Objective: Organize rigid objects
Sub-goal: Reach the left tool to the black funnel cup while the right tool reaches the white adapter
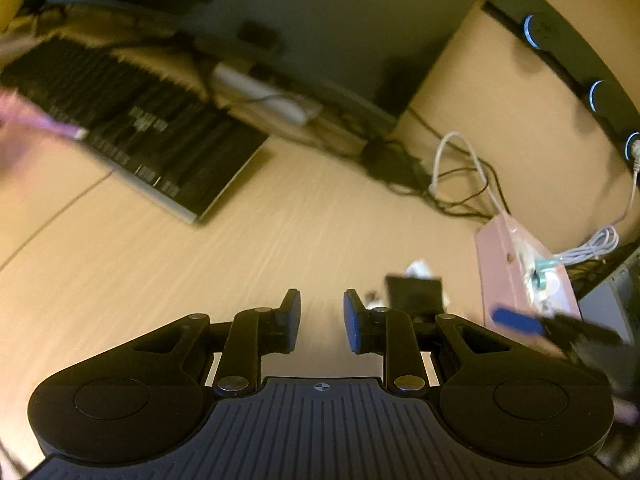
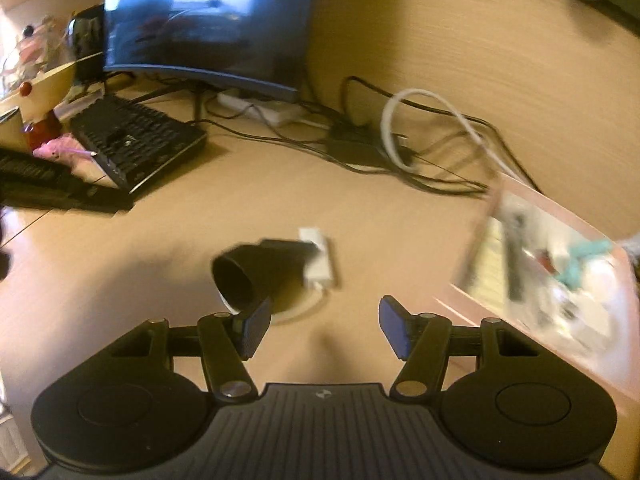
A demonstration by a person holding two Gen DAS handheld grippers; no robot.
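Observation:
In the right wrist view a black cup-shaped object [image 2: 256, 276] lies on its side on the wooden desk, touching a white adapter [image 2: 320, 260]. My right gripper [image 2: 324, 320] is open and empty, just in front of them. A pink box [image 2: 552, 276] holding several small items sits at the right. In the left wrist view my left gripper [image 1: 322, 320] is open and empty above bare desk. The black object [image 1: 414, 294] and a white piece [image 1: 418, 268] lie to its right. The pink box [image 1: 520, 272] is further right, with the right gripper's blue pad [image 1: 516, 320] in front of it.
A black keyboard [image 1: 136, 128] [image 2: 132, 140] lies at the left. A monitor [image 2: 208, 20] stands at the back. Black and white cables [image 2: 420, 140] [image 1: 452, 172] tangle between the monitor and the box. Toys and a pink object [image 2: 60, 148] crowd the far left.

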